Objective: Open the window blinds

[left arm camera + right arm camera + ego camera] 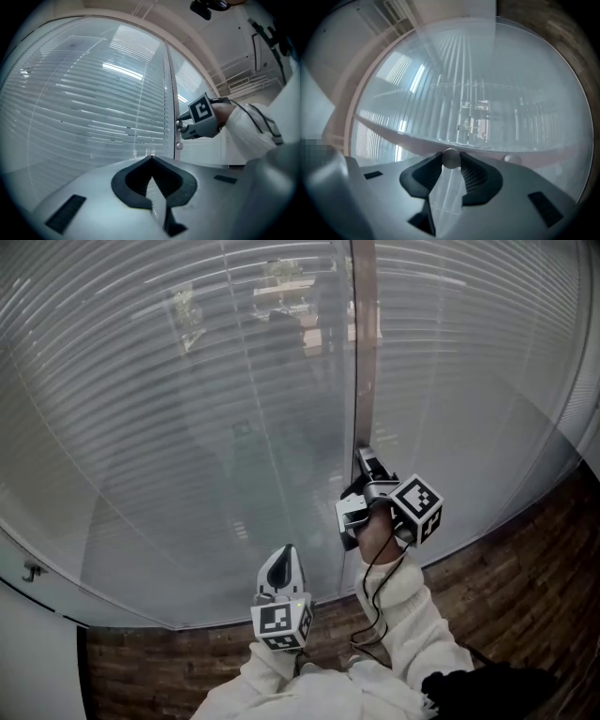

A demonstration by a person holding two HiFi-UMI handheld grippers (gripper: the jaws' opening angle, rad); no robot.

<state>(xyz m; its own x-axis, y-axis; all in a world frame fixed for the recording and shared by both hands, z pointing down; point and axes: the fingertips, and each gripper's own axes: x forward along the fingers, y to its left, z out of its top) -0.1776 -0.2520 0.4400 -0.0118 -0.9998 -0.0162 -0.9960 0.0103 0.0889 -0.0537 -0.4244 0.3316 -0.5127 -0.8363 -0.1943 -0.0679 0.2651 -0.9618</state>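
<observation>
While I stand close before the window blinds (pixel 187 409), whose slats cover the glass on both sides of a vertical post (pixel 363 343), my right gripper (pixel 366 460) reaches to this post. Its jaws are pressed on a small round knob (pixel 450 158), one pad on each side. A second knob (pixel 512 160) sits just beside it, free. My left gripper (pixel 151 158) hangs lower, apart from the blinds, with its jaws together and nothing between them.

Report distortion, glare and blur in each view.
Head view: fisheye bows the blinds, with faint reflections ghosting over them. Left gripper view: bright light streaks across the blinds, dark vignetted corners. Right gripper view: the near knob is soft, the blinds hazy.
</observation>
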